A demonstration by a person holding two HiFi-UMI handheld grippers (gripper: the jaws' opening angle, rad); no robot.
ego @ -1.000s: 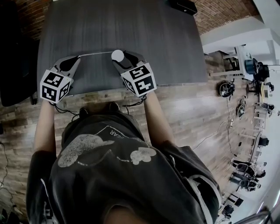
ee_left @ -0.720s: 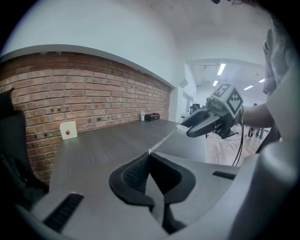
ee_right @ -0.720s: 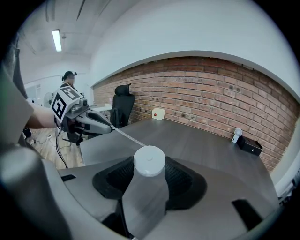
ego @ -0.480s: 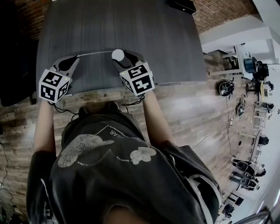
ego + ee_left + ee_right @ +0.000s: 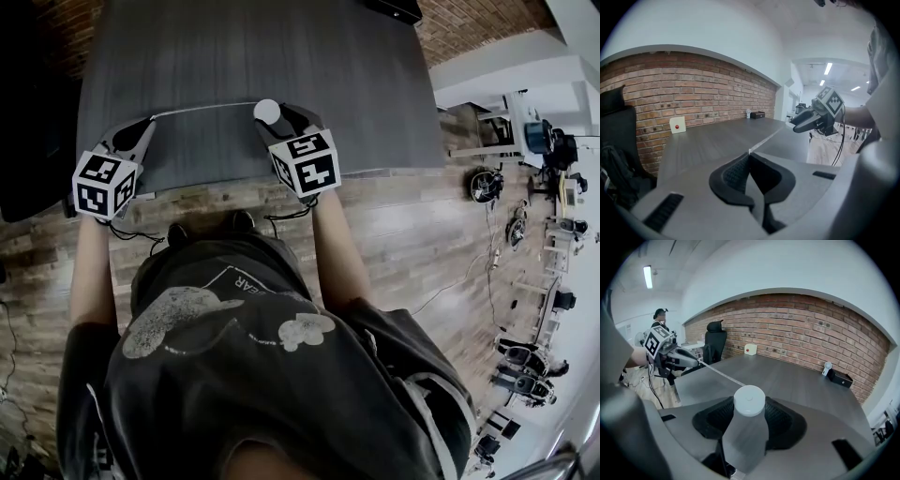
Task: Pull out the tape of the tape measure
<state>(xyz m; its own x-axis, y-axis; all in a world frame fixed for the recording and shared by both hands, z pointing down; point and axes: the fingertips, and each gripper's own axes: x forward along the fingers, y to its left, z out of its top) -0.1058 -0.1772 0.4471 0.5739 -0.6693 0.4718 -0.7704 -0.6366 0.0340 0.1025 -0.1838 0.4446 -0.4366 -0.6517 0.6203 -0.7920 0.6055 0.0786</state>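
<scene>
A round white tape measure point(image 5: 266, 111) sits between the jaws of my right gripper point(image 5: 274, 114), held above the near part of the dark grey table point(image 5: 234, 56). In the right gripper view its white case point(image 5: 749, 401) fills the gap between the black pads. The thin tape point(image 5: 202, 110) stretches taut to the left, where my left gripper point(image 5: 152, 119) is shut on its end. In the left gripper view the tape point(image 5: 768, 138) runs from the closed jaw tips point(image 5: 749, 153) towards the right gripper point(image 5: 806, 123).
A brick wall runs behind the table. A small white box with a red dot point(image 5: 750, 349) and a black box point(image 5: 839, 377) stand along the table's far edge. A black office chair point(image 5: 715, 341) is at the left end. Wooden floor lies under me.
My left gripper has moved left and a little away from me, the right gripper slightly right. The stretch of tape between them has grown longer.
</scene>
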